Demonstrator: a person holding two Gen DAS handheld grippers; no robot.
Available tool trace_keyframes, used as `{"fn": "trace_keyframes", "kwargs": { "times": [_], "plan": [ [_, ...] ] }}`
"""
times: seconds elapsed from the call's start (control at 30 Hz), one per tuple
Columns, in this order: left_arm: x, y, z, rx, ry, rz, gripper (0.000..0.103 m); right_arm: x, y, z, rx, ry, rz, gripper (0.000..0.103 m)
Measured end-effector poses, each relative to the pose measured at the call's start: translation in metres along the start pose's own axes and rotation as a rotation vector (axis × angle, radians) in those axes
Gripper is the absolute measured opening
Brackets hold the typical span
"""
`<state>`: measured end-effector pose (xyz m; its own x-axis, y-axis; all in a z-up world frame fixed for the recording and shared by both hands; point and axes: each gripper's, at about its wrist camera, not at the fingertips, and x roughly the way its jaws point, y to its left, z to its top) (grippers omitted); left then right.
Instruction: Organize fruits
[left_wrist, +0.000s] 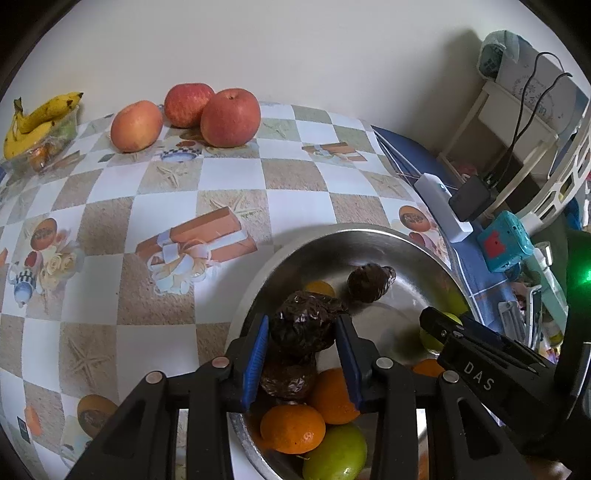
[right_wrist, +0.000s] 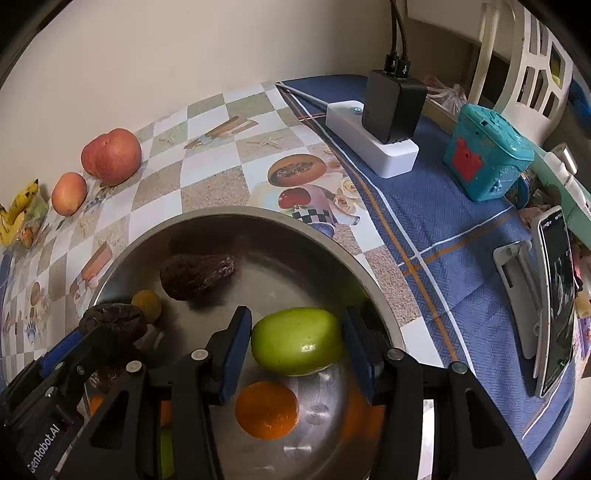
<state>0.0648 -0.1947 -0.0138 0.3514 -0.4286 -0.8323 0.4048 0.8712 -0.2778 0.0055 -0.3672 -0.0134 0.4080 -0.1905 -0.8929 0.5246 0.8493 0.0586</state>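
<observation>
A steel bowl (left_wrist: 373, 236) holds dark wrinkled fruits, oranges and green fruits. My left gripper (left_wrist: 301, 350) is shut on a dark wrinkled fruit (left_wrist: 304, 323) above the bowl's near side, over another dark fruit (left_wrist: 288, 380) and an orange (left_wrist: 293, 428). My right gripper (right_wrist: 295, 345) is closed on a green fruit (right_wrist: 295, 339) over the bowl (right_wrist: 221, 218), above an orange (right_wrist: 266, 410). A third dark fruit (right_wrist: 195, 275) lies at the bowl's far side. The left gripper with its fruit (right_wrist: 112, 321) shows at lower left in the right wrist view.
Three apples (left_wrist: 229, 116) stand at the table's far edge by the wall, with bananas (left_wrist: 35, 118) in a container at far left. A white power strip with a black charger (right_wrist: 391, 107), a teal box (right_wrist: 487, 151) and a phone on a stand (right_wrist: 554, 295) lie on the blue cloth to the right.
</observation>
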Motion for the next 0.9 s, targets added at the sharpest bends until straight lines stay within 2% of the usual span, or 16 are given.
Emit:
{"fn": "trace_keyframes", "kwargs": {
  "times": [0.17, 0.37, 0.43, 0.53, 0.57, 0.6, 0.63, 0.67, 0.7, 0.8, 0.9],
  "plan": [
    [-0.002, 0.001, -0.005, -0.012, 0.015, -0.018, 0.042, -0.004, 0.002, 0.0, -0.002, 0.004, 0.009, 0.055],
    [-0.03, 0.012, -0.009, -0.043, -0.023, -0.034, 0.044, -0.02, 0.008, -0.006, -0.02, -0.02, -0.001, 0.057],
    [-0.041, 0.02, -0.011, -0.058, -0.035, -0.005, 0.06, -0.028, 0.012, -0.01, -0.026, -0.034, -0.002, 0.057],
    [-0.054, 0.04, -0.014, -0.108, -0.037, 0.089, 0.069, -0.041, 0.023, -0.019, -0.048, -0.051, 0.017, 0.057],
    [-0.058, 0.049, -0.015, -0.133, -0.036, 0.122, 0.071, -0.044, 0.026, -0.023, -0.058, -0.054, 0.026, 0.06],
    [-0.061, 0.055, -0.018, -0.147, -0.036, 0.146, 0.078, -0.048, 0.031, -0.028, -0.072, -0.056, 0.033, 0.068],
    [-0.065, 0.064, -0.021, -0.162, -0.032, 0.185, 0.083, -0.05, 0.035, -0.032, -0.085, -0.057, 0.04, 0.073],
    [-0.067, 0.071, -0.025, -0.171, -0.026, 0.212, 0.091, -0.052, 0.039, -0.037, -0.1, -0.056, 0.05, 0.077],
    [-0.07, 0.08, -0.03, -0.183, -0.014, 0.241, 0.097, -0.054, 0.044, -0.044, -0.117, -0.049, 0.062, 0.077],
    [-0.079, 0.099, -0.043, -0.213, -0.005, 0.272, 0.101, -0.056, 0.05, -0.052, -0.136, -0.044, 0.081, 0.083],
    [-0.092, 0.111, -0.052, -0.208, -0.023, 0.305, 0.103, -0.064, 0.066, -0.07, -0.204, -0.06, 0.074, 0.083]
  ]
}}
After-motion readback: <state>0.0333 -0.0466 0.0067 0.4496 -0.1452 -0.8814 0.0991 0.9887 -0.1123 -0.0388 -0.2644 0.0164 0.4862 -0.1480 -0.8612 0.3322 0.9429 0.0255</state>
